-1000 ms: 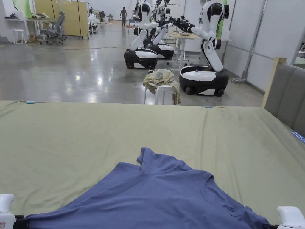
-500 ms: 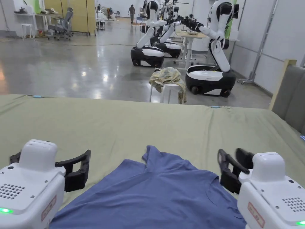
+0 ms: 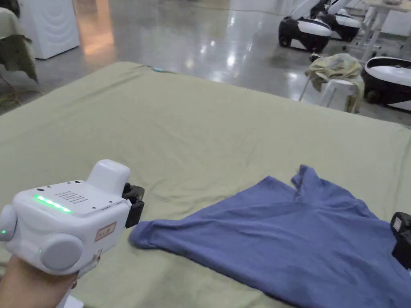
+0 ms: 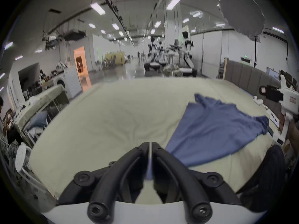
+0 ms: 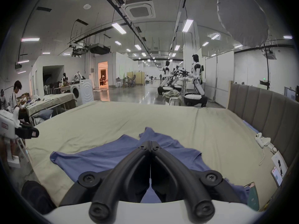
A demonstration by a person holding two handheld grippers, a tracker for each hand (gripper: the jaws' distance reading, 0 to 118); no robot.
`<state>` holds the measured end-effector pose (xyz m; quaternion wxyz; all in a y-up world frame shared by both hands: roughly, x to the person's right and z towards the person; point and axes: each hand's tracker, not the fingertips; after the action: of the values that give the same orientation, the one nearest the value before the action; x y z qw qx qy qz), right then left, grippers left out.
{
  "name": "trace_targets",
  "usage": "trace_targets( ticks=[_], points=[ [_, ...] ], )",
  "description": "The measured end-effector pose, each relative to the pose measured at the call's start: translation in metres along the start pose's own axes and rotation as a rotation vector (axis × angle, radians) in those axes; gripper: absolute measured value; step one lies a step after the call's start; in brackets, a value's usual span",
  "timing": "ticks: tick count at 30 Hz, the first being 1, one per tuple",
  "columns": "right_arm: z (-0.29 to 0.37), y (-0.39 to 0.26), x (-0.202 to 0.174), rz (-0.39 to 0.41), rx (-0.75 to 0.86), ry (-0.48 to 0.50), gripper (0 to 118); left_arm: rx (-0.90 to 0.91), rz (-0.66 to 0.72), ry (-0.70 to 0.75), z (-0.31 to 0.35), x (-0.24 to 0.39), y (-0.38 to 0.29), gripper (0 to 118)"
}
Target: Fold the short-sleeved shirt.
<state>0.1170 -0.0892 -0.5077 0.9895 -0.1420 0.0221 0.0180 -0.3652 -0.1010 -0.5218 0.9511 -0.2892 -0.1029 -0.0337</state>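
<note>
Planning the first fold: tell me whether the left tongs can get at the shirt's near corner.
Probably yes. The left tongs, shut, sit just beside the blue shirt corner with bare sheet between; they need opening first.

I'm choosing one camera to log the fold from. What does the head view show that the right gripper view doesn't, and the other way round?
Head view: the green light on top of the left gripper, seen from above.
Right gripper view: the right gripper with its jaws shut over the shirt, the grey headboard, and a phone at the bed's edge.
Both: the blue shirt, the green sheet and the cloth-draped stool.
</note>
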Motion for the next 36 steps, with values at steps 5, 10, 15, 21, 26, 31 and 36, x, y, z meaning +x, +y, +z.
trace_targets(
  ticks=[5,10,15,21,26,31,36],
  points=[
    [-0.025,-0.010,-0.029,0.022,-0.074,0.041,1,-0.134,0.011,-0.025,-0.041,-0.020,-0.033,98],
    [-0.039,-0.015,-0.043,0.042,-0.112,0.050,1,-0.206,-0.017,-0.054,-0.092,-0.030,-0.044,98],
    [-0.047,-0.017,-0.042,0.037,-0.145,0.042,1,-0.222,-0.034,-0.078,-0.122,-0.026,-0.041,74],
    [-0.053,-0.016,-0.031,0.025,-0.166,0.029,1,-0.257,-0.073,-0.118,-0.124,-0.013,-0.050,10],
    [-0.068,-0.008,-0.010,0.034,-0.186,0.016,1,-0.156,0.038,-0.146,-0.090,-0.013,-0.033,9],
    [-0.125,0.002,0.036,0.066,-0.304,-0.032,1,-0.121,0.044,-0.178,-0.072,-0.002,-0.016,9],
    [-0.230,0.006,0.095,0.119,-0.466,-0.048,3,-0.121,0.054,-0.186,-0.084,-0.002,-0.012,9]
  ],
)
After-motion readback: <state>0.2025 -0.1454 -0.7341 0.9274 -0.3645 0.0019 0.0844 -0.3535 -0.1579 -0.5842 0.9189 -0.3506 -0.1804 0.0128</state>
